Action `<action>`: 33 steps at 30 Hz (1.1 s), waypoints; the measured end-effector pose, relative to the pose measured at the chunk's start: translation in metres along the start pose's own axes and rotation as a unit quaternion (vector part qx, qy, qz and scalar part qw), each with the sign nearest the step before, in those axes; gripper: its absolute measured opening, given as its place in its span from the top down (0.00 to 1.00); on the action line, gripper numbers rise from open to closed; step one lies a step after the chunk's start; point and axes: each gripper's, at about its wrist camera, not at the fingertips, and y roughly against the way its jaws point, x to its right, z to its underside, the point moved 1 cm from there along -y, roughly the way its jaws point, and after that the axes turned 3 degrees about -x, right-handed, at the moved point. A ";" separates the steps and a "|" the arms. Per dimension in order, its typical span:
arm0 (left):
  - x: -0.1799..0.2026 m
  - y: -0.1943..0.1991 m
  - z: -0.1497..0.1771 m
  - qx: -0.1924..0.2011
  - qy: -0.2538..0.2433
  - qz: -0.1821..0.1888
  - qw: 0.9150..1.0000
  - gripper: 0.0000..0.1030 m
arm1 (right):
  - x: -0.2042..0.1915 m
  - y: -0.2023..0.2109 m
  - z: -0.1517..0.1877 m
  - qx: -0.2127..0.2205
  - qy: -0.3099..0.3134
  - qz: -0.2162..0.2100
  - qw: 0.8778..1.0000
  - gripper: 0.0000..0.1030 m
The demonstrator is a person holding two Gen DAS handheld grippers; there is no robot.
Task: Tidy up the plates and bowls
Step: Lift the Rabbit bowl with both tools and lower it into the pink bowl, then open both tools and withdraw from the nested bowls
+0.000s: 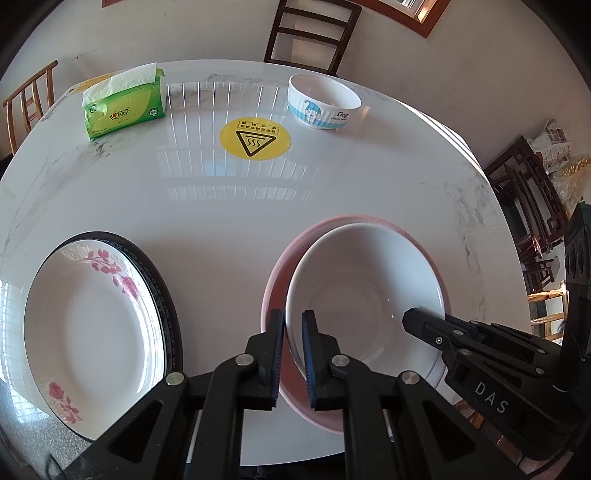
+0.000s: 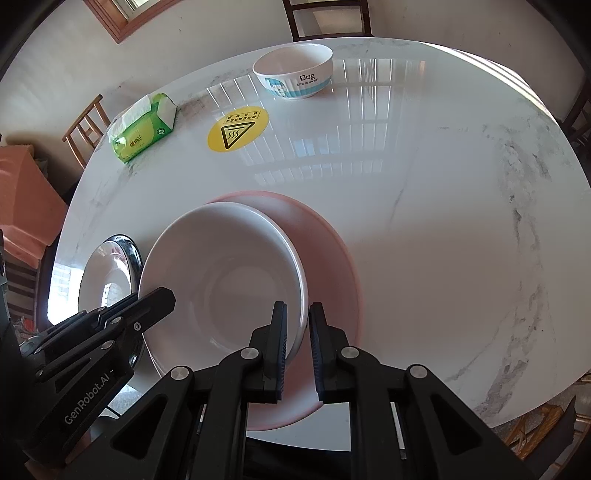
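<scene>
A white deep bowl (image 1: 365, 295) (image 2: 221, 280) lies inside a wider pink plate (image 1: 280, 269) (image 2: 328, 258) near the table's front edge, offset toward the plate's left side. My left gripper (image 1: 293, 328) (image 2: 147, 306) is shut on the bowl's left rim, one finger inside and one outside. On the opposite rim my right gripper (image 2: 297, 325) (image 1: 417, 321) is shut the same way. A small white bowl with a blue cartoon band (image 1: 323, 101) (image 2: 293, 72) stands at the far side. A floral plate (image 1: 92, 325) (image 2: 107, 273) rests on a black-rimmed plate at the left.
A green tissue pack (image 1: 123, 107) (image 2: 142, 127) and a round yellow hot-surface sticker (image 1: 255, 138) (image 2: 238, 127) are at the back of the white marble table (image 1: 229, 214). Dark wooden chairs (image 1: 310, 33) stand behind the table and a lighter one at the left.
</scene>
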 end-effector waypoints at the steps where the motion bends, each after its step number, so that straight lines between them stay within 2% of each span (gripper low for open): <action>1: 0.000 -0.001 0.000 0.000 0.000 0.000 1.000 0.90 | 0.001 0.000 0.000 0.000 0.000 0.000 1.000 0.86; 23: 0.005 -0.003 -0.005 -0.001 -0.012 -0.014 1.000 0.90 | 0.000 -0.004 0.000 0.001 0.003 -0.003 1.000 0.78; 33: 0.010 0.007 -0.007 0.020 -0.032 -0.017 0.999 0.80 | -0.002 0.002 0.000 0.011 0.007 -0.005 1.000 0.74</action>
